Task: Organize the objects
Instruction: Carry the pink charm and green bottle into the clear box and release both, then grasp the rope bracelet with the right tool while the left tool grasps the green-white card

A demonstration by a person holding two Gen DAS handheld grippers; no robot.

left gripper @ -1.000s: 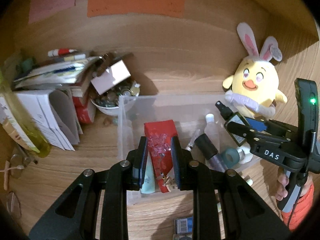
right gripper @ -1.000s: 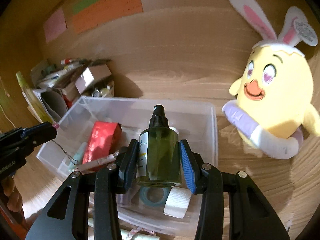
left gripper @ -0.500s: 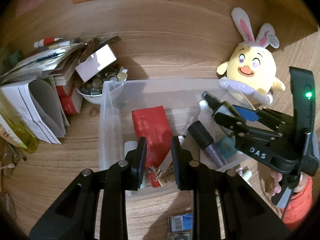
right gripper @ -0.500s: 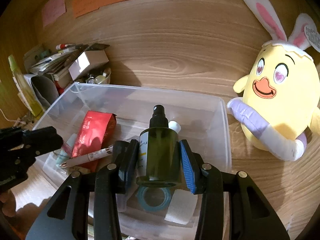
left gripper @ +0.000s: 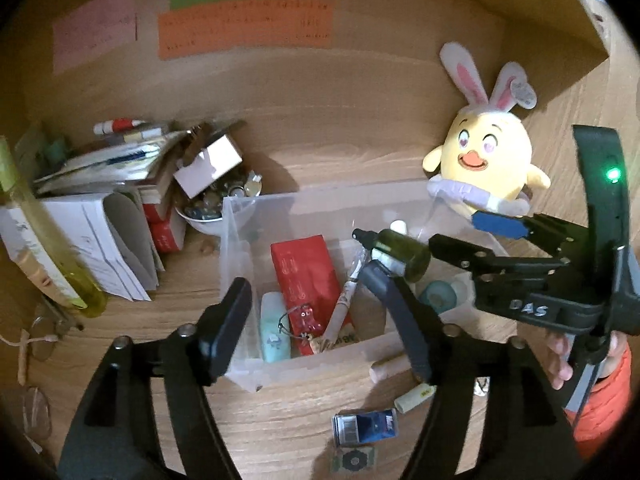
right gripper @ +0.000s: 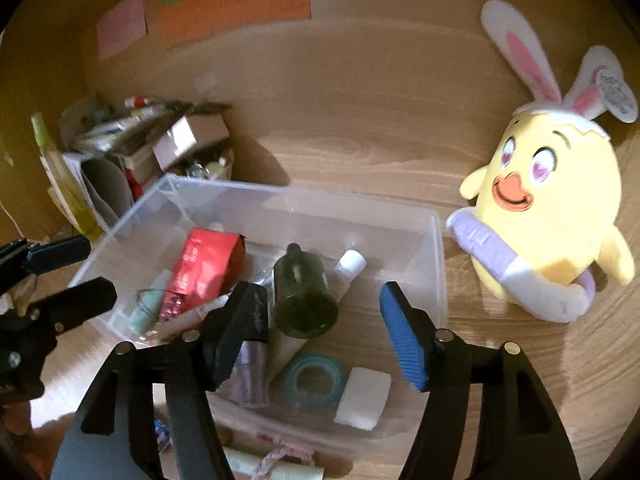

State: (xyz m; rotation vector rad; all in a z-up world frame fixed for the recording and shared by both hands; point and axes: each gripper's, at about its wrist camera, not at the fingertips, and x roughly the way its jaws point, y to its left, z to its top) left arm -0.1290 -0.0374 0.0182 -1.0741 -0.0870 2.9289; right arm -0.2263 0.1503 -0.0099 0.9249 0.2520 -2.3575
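A clear plastic bin [left gripper: 320,196] [right gripper: 280,192] stands on the wooden desk. My left gripper [left gripper: 310,300] [right gripper: 80,272] hovers over the bin's near left part, its jaws opening with nothing between the pads. Below it a pink keychain charm [left gripper: 306,318] lies on a red packet [left gripper: 304,268] [right gripper: 204,264] in the bin. My right gripper [right gripper: 320,304] [left gripper: 460,236] hangs over the bin's right part, jaws opening. The dark green spray bottle [right gripper: 302,296] [left gripper: 400,250] sits tilted and loose just beyond its fingertips, touched by neither pad.
A yellow chick plush [right gripper: 548,216] stands right of the bin. A bowl of small items [left gripper: 216,200], stacked papers [left gripper: 100,232] and a yellow-green bottle [left gripper: 48,248] crowd the left. A tape roll [right gripper: 314,378] and tubes lie in the bin; a blue-white pack [left gripper: 366,426] lies before it.
Both grippers have opened. The left let go of the pink keychain, which now lies on the red packet. The right let go of the green bottle, which has tipped down toward the bin.
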